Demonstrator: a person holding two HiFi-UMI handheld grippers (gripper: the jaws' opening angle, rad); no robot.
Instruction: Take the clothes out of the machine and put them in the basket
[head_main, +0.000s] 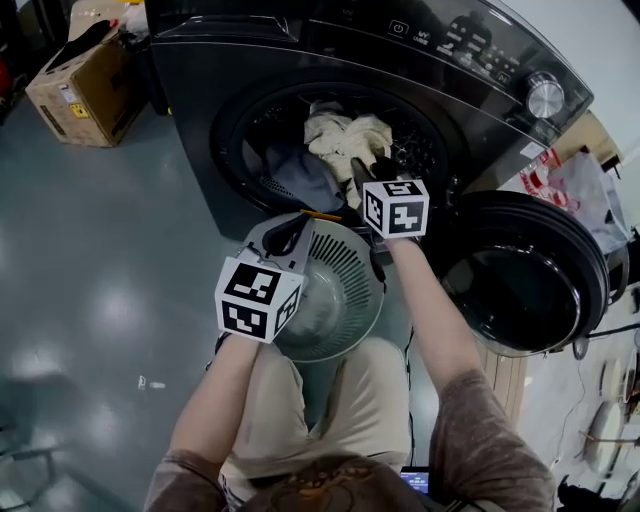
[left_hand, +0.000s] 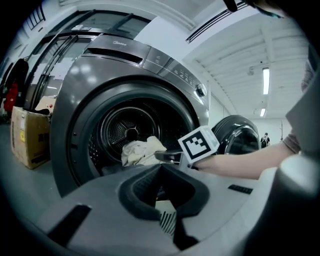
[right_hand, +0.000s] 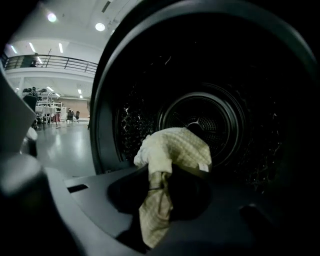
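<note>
1. My right tool (right_hand: 157, 195) is clamped on the pale checked cloth (right_hand: 175, 147); a fold of it is pinched between the jaws and a tail hangs down below them
2. My left tool (head_main: 290, 235) looks closed on the rim of the basket (head_main: 372, 290); in the left gripper view a ribbed pale strip, which I take for that rim, sits between the jaws
3. I judge the cloth light, soft and limp; it will drape and stretch rather than keep its shape, so a pinch on a bunched fold, as now, should hold better than one on a thin edge; it is neither fragile nor slippery, but a trailing end could catch on the door seal
4. The cloth lies at the mouth of the machine (head_main: 300, 60); most of it is heaped just ahead of my right tool, over the lip of the opening, with the dark drum behind it
5. A grey garment (head_main: 300, 175) lies in the drum beside the pale one, on its left in the head view; no tool touches it
6. The basket stands on the floor right under the opening, between me and the machine; the door (head_main: 520, 270) hangs open to the right; the held cloth is above and just beyond the basket's far rim, so I expect a short pull back and a release would drop it in
</note>
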